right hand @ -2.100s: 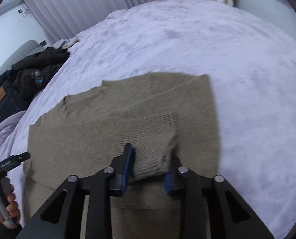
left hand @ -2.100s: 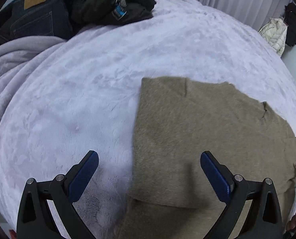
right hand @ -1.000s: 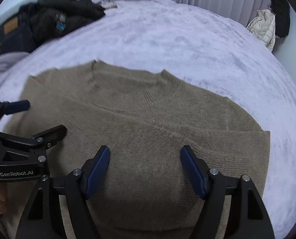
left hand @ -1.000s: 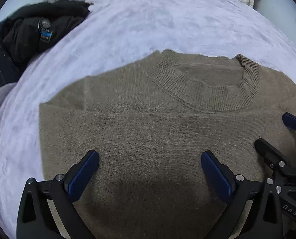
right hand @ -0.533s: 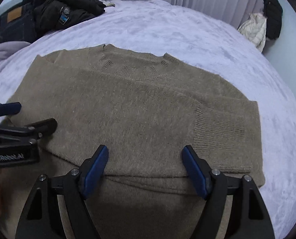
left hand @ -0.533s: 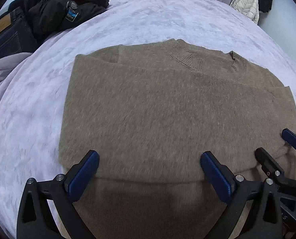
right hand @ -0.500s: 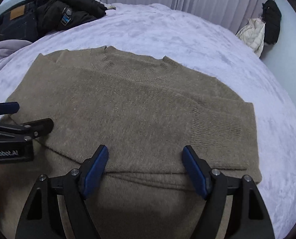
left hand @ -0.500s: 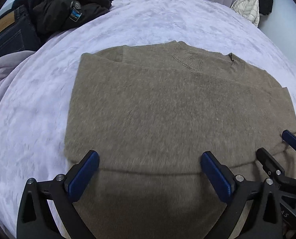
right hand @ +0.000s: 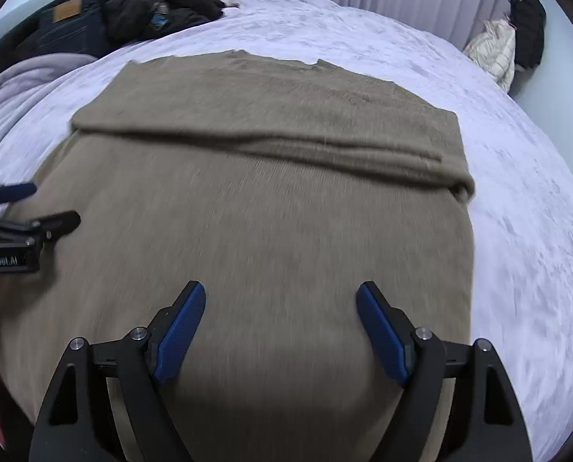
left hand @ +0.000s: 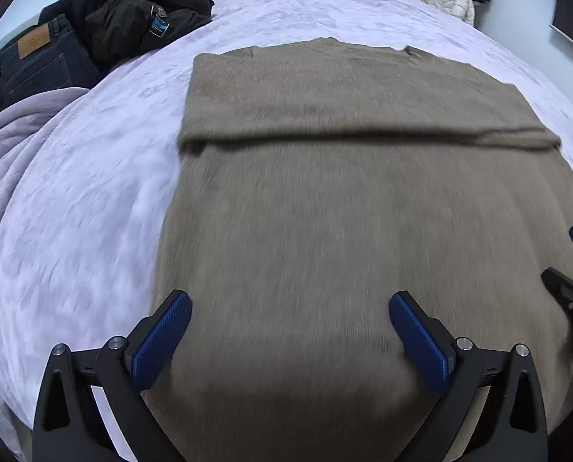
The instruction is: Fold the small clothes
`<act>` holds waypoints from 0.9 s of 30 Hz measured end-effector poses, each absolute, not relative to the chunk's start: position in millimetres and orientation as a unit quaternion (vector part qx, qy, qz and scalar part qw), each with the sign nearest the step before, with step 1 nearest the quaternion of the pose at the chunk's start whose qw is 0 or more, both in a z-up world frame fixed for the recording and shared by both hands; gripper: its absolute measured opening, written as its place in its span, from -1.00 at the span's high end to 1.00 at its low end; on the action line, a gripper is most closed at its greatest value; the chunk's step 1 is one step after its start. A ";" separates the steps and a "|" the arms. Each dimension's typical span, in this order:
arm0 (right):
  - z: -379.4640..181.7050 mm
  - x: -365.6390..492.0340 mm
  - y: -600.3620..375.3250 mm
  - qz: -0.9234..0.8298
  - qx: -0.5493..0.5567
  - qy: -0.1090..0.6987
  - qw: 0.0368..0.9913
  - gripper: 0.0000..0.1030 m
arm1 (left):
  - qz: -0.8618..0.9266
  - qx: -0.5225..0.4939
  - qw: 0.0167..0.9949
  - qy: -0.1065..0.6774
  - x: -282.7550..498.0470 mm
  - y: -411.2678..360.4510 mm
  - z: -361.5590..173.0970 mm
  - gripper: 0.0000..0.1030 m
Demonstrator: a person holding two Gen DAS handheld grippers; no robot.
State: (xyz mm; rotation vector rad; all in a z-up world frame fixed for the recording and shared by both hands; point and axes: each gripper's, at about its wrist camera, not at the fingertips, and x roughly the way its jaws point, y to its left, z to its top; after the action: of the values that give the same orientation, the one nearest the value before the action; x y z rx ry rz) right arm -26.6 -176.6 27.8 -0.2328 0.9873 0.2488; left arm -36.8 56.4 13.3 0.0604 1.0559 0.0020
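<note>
A brown sweater (left hand: 363,211) is spread flat on a bed (left hand: 74,200), with its sleeves laid across the far part so that a neat rectangle is formed. The neckline lies at the far edge and the hem runs under both cameras at the near side. The left gripper (left hand: 290,327) is held over the near left part of the sweater, jaws spread wide with nothing between them. The right gripper (right hand: 280,323) is held over the near right part, jaws likewise spread and empty. Both appear to be positioned for the hem to be taken and carried to the far edge. Jeans (left hand: 36,61) and a jacket (left hand: 132,19) are piled far left, well apart.
</note>
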 end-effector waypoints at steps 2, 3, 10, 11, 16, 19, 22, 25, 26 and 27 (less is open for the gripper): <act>26.8 -53.3 -185.6 0.131 -0.118 0.459 0.871 -0.62 | -0.004 0.021 0.866 0.499 -58.1 63.3 13.3 -1.00; 26.3 -65.5 -190.3 0.138 -0.122 0.454 0.872 -0.62 | -0.008 0.017 0.867 0.498 -67.4 66.4 13.0 -1.00; 28.0 -127.8 -214.5 0.180 -0.182 0.443 0.859 -0.62 | -0.004 0.064 0.861 0.505 -104.6 68.1 26.7 -1.00; 31.0 -129.6 -216.2 0.187 -0.191 0.444 0.855 -0.62 | -0.006 0.065 0.864 0.500 -105.8 66.1 33.4 -1.00; 50.7 -123.9 -193.0 0.238 -0.222 0.423 0.846 -0.63 | -0.076 0.073 0.882 0.458 -86.2 19.9 61.1 -1.00; 55.4 -105.0 -155.0 0.259 -0.246 0.395 0.846 -0.63 | -0.087 0.096 0.866 0.484 -59.9 -11.5 46.4 -1.00; 35.3 -88.1 -133.2 0.242 -0.271 0.436 0.823 -0.63 | -0.081 0.094 0.842 0.525 -53.4 -11.1 14.9 -1.00; 30.0 -99.6 -154.4 0.249 -0.241 0.435 0.831 -0.63 | -0.095 0.054 0.845 0.524 -73.9 9.8 17.4 -1.00; 29.2 -105.9 -167.3 0.252 -0.229 0.438 0.832 -0.65 | -0.097 0.047 0.844 0.525 -82.8 17.1 17.4 -1.00; 27.6 -112.4 -179.9 0.254 -0.218 0.443 0.832 -0.67 | -0.100 0.043 0.843 0.527 -92.0 23.9 15.9 -1.00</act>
State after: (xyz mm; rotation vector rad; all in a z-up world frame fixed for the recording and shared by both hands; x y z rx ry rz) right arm -112.4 -179.9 27.6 -0.4622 0.9388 0.5382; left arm -92.0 23.9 15.9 0.0904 1.1127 -0.2107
